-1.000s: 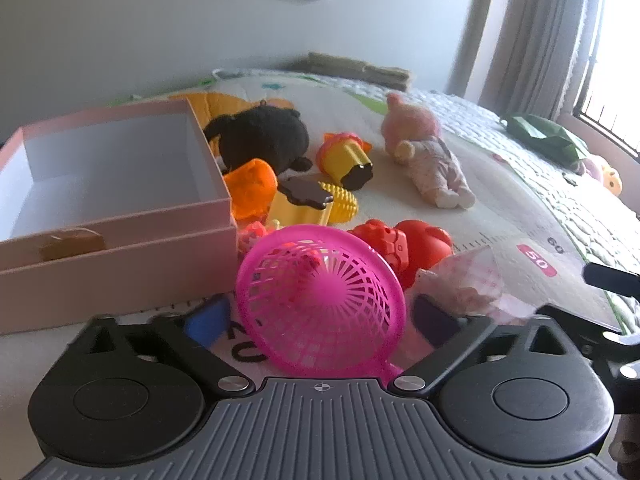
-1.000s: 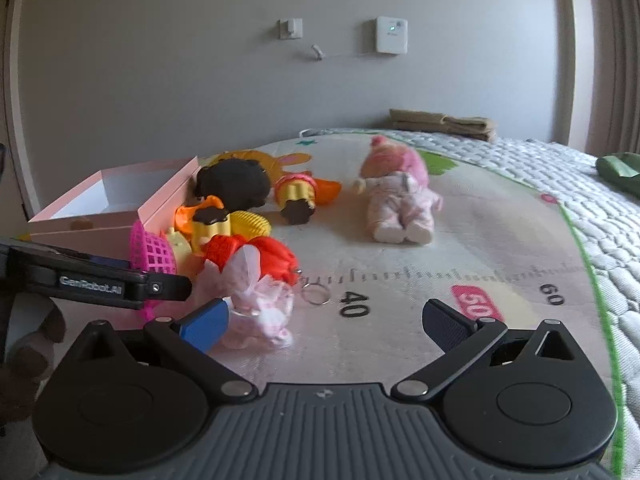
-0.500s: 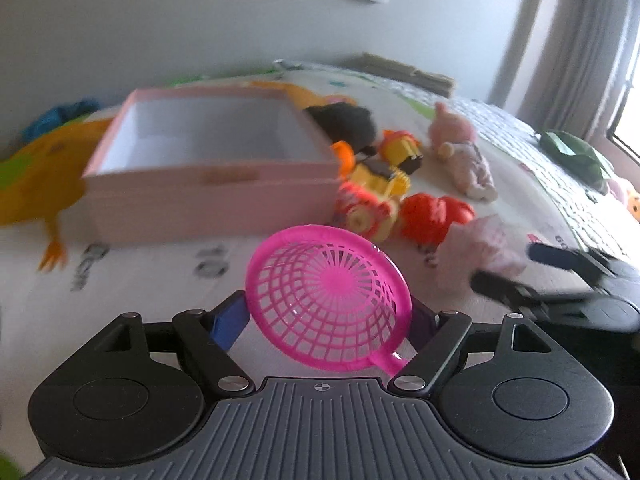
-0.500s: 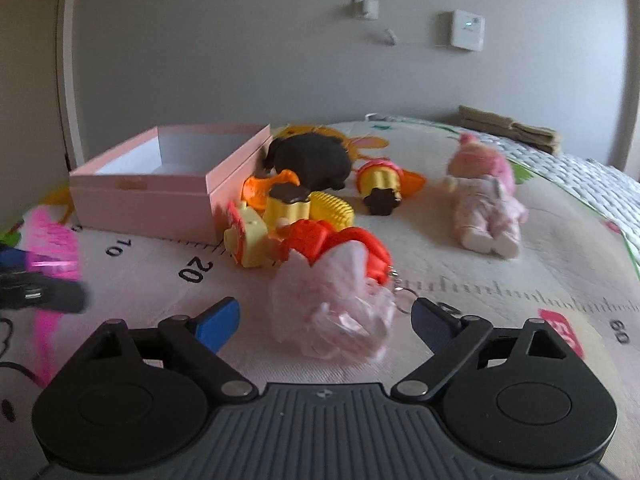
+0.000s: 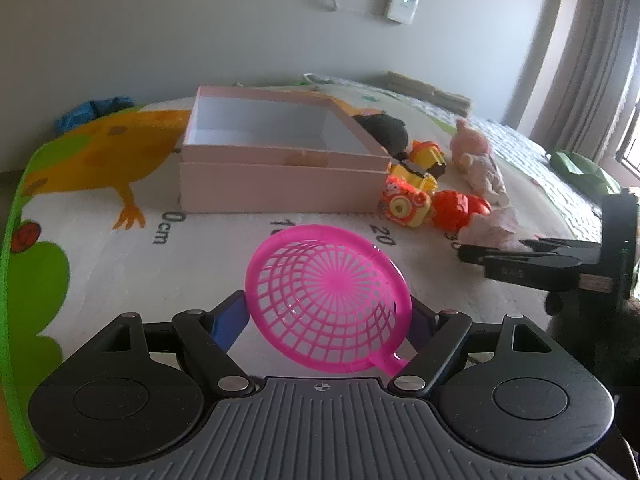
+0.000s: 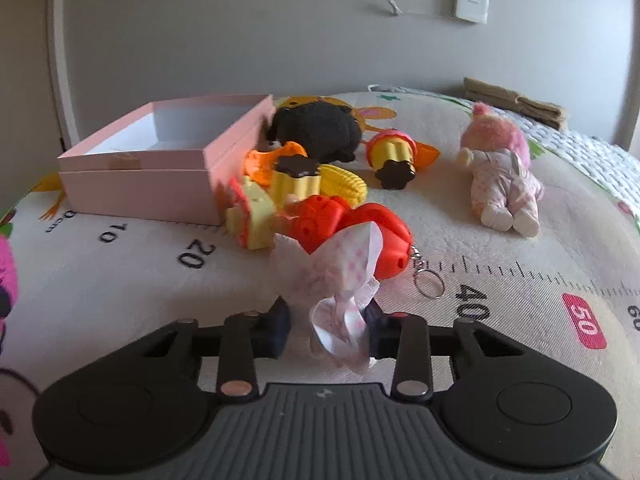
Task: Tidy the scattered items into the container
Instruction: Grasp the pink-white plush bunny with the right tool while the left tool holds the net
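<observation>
Left wrist view: the left gripper (image 5: 328, 316) grips a pink plastic sieve (image 5: 326, 300) between its two fingers; the sieve's bowl covers both fingertips, and its short handle (image 5: 390, 362) points down toward the gripper body. The sieve is raised above the play mat (image 5: 120, 264), in front of the pink box (image 5: 280, 176), which stands open with nothing visible inside; its near wall hides the front part of the floor. To the right of the box lies a cluster of toys, blurred in this view: a yellow toy car (image 5: 404, 204), a red plastic toy (image 5: 460, 208) and a black plush (image 5: 382, 130) partly cut off by the box corner. The right gripper (image 5: 472, 254) enters from the right edge, seen side-on, with its hand out of frame. Right wrist view: the right gripper (image 6: 328, 326) has its jaws closing, with a pink dotted fabric bow (image 6: 336, 276) pinched between the pads; the bow hides the inner faces of both fingers. The bow stands just in front of the red plastic toy (image 6: 360, 228), whose key ring (image 6: 428, 286) lies on the mat. A doll in pink pyjamas (image 6: 500, 176) lies well to the right, face not discernible. At the left edge, a pink sliver of the sieve (image 6: 6, 276) is cropped.
</observation>
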A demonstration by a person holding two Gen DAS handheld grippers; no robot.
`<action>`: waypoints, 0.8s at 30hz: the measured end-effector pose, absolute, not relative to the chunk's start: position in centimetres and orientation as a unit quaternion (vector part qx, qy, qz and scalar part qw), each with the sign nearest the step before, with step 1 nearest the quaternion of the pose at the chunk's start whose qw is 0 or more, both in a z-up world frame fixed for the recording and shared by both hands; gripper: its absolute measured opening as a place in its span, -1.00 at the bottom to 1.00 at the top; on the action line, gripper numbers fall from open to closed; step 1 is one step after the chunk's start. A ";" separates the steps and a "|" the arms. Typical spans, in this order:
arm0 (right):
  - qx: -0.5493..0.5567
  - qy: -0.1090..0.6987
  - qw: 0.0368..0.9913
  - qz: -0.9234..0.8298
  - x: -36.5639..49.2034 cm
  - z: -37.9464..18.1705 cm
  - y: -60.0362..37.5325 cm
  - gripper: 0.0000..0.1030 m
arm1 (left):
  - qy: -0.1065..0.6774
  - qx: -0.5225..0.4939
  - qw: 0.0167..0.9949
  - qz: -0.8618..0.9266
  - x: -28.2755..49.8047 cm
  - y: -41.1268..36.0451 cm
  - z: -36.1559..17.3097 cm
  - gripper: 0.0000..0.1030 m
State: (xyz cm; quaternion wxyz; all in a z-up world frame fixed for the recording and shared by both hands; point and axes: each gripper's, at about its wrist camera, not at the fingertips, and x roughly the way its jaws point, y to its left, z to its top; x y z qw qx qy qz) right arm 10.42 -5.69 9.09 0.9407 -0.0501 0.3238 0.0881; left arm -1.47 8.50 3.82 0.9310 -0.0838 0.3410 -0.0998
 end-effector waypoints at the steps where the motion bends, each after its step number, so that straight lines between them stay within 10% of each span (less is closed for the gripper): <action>1: -0.052 0.321 0.941 0.090 10.0 9.3 -5.4 -0.32 | 0.340 -0.083 0.931 -0.100 -1.5 8.7 3.8 0.64; 24: -0.041 0.303 0.928 0.212 1.2 11.3 1.4 -0.32 | 0.310 -0.068 0.945 -0.083 -6.1 10.4 4.6 0.64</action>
